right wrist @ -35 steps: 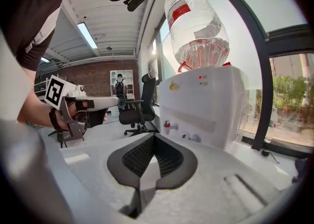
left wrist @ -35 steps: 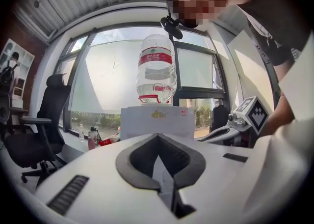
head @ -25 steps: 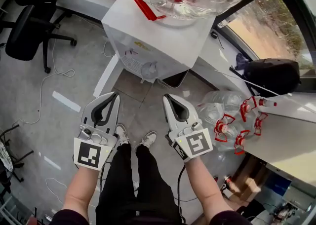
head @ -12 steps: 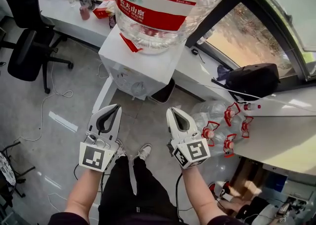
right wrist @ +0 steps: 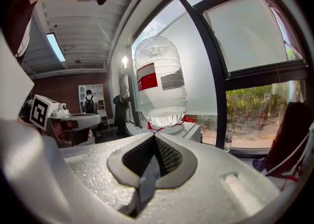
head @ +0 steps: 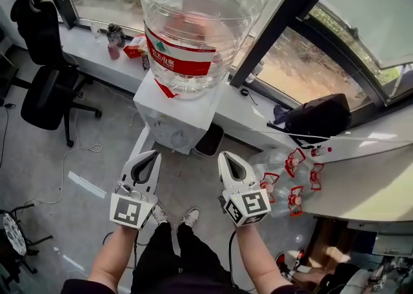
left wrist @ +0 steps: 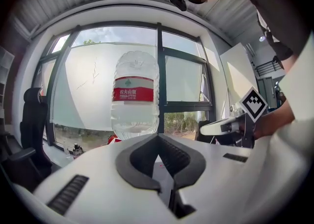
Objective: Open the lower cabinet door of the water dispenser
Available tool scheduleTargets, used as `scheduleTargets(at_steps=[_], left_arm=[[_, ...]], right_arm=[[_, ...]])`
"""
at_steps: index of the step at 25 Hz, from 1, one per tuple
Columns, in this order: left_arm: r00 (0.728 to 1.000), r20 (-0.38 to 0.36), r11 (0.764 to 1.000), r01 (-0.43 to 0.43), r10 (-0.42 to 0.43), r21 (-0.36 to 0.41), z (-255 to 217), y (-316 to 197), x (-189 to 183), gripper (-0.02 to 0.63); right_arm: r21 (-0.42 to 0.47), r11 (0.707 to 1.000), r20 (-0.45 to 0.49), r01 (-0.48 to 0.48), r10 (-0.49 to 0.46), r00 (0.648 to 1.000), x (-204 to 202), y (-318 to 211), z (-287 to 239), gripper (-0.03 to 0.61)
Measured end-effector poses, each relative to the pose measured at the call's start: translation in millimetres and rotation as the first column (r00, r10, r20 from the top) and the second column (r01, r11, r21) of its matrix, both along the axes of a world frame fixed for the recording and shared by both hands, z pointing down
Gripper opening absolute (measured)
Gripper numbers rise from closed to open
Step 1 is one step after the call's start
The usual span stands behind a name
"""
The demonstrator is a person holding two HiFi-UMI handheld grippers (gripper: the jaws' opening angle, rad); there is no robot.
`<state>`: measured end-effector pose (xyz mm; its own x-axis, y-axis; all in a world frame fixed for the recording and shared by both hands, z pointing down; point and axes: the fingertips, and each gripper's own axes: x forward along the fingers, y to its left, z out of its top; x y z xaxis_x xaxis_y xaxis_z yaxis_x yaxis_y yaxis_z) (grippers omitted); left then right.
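Water dispenser [head: 175, 118] seen far centre, bottle [head: 200, 22] on top. Lower front is foreshortened, so door is not clearly made out. White panel [head: 138, 146] juts near-left from base: judged to be door already swung open, not certain. Left tongs [head: 152, 156] and right tongs [head: 224, 157] closed, nothing gripped, held well apart from dispenser. Bare floor [head: 97, 157] between. Sideways room limited by office chair [head: 42, 86] far left and spare bottles [head: 290, 176] right.

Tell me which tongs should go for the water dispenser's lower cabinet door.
Left, probably. The left tongs sit just before the front of the water dispenser, while the right tongs sit off to its right side. Both are shut, empty and touching nothing.
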<state>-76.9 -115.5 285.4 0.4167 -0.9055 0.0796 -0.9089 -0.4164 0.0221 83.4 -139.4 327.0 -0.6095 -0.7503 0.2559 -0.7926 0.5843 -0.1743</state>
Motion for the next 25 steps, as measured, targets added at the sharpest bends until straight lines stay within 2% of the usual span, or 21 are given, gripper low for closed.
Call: scheduleTargets(at_steps=[3,8,14,20,25], left_arm=[[1.0,0.014,1.0,0.004,-0.004,0.01,-23,4,3,0.006],[0.999,0.042,1.0,0.026,-0.027,0.017,-55,12,-1,0.006],[0.998,0.037,0.993,0.048,-0.052,0.112,-105,20,-5,0.006],[0.997,0.011,0.979,0.073,-0.077,0.188,-152,29,-11,0.007],[0.996,0.019,0.977,0.081,-0.087,0.198,-165,45,-16,0.008]], right_arm=[[0.004,1.0,0.024,-0.021,0.021,0.999,8,5,-17,0.005],[0.062,0.997,0.046,-0.044,0.041,0.998,24,5,-56,0.005],[0.146,0.988,0.058,-0.045,0.037,0.998,47,13,-102,0.005],[0.184,0.979,0.089,-0.092,0.077,0.993,66,20,-139,0.005],[0.261,0.957,0.121,-0.123,0.094,0.988,83,24,-173,0.005]])
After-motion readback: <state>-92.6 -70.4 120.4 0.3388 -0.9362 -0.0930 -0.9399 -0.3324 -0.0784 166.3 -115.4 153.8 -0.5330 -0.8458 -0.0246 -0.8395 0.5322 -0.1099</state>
